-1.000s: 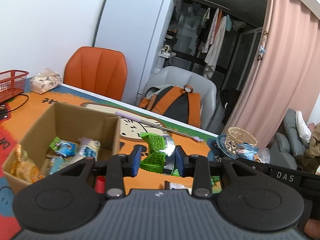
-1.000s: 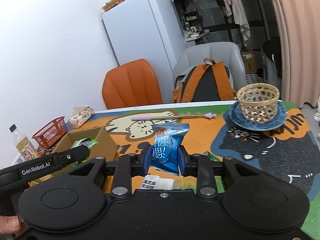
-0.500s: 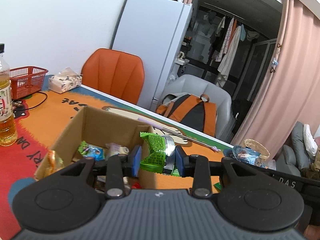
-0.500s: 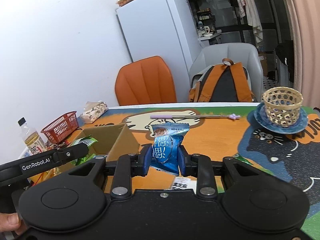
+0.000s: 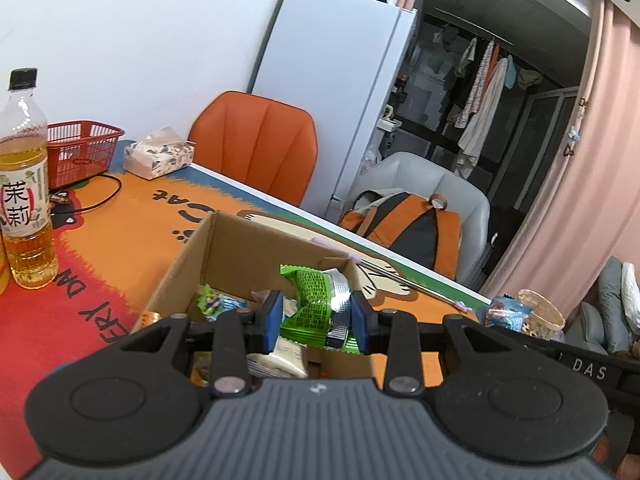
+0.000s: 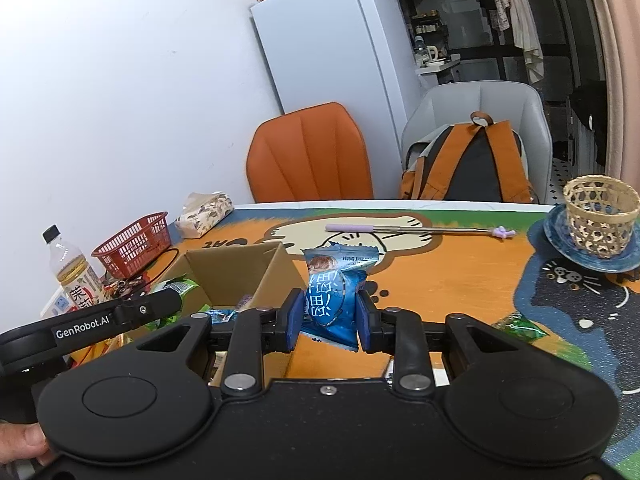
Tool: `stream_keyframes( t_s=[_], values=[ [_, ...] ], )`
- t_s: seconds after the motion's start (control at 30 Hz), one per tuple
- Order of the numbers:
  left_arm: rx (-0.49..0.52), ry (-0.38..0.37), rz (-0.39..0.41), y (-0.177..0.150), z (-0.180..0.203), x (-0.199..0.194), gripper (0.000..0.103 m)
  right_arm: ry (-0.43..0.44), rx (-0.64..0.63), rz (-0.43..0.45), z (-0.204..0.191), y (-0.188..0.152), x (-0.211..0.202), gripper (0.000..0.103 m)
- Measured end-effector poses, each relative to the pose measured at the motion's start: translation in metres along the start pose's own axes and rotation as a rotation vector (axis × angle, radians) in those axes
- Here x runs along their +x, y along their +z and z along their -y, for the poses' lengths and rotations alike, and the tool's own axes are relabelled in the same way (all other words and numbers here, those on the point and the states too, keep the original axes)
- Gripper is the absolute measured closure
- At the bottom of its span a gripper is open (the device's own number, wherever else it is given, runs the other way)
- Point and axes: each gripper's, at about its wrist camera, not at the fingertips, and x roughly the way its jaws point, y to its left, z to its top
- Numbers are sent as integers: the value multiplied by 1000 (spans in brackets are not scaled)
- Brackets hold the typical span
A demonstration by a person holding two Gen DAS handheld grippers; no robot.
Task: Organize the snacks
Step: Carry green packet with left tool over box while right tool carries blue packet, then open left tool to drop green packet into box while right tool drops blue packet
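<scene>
Left hand-held gripper point(image 5: 316, 322): its two blue pads are pinching the green snack packet point(image 5: 310, 304), which hangs in the air over the open cardboard box point(image 5: 240, 256).
Right hand-held gripper point(image 6: 330, 316): it is pinching the blue snack packet point(image 6: 334, 294) by the lower half; the packet stands upright between the pads, just beside the right wall of the box and above the desk point(image 6: 440, 276).
Green packet, handling: thin crinkled foil, very light and soft. It is already squeezed into folds, so the content may be crushed if the grip is hard. The silver inside shows at one side; I think the packet is twisted, but the view is too close to be sure.
Blue packet, handling: a puffed pillow bag, light, with a smooth glossy skin that could slip. The air inside gives way under the pads.
Where to take hold: for both, the flat sealed edge or the middle of the body is the good place; a grip across the width keeps them from turning.
Box: it holds several small packets already, loose and mixed, and still has room.
Leftover snack: one more green wrapper point(image 6: 520, 326) lies flat on the desk at the right, well apart from the box. A flat one like this would be harder to lift, I judge, since it has little height to catch.
</scene>
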Motion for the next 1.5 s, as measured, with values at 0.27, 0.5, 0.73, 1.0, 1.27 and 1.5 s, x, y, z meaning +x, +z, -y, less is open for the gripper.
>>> stream_keyframes(
  t_s=[0.27,0.5,0.73,1.0,1.27,1.5],
  values=[
    [-45,16,-5,8,-22,10,69,4,-19,-13,-14,3,14,74],
    [-43,33,4,14,-31,11,65,19,-33,-20,-25,8,25,74],
    [-61,67,-3,19,-44,8,59,52,-53,-35,-42,11,39,74],
    [-58,89,-4,23,-54,5,48,91,-74,-54,-63,13,53,74],
    [-82,110,-2,26,-67,2,45,129,-82,-64,-79,19,62,72],
    [-77,111,-1,24,-64,-2,35,119,-71,-74,-75,14,60,69]
  ],
)
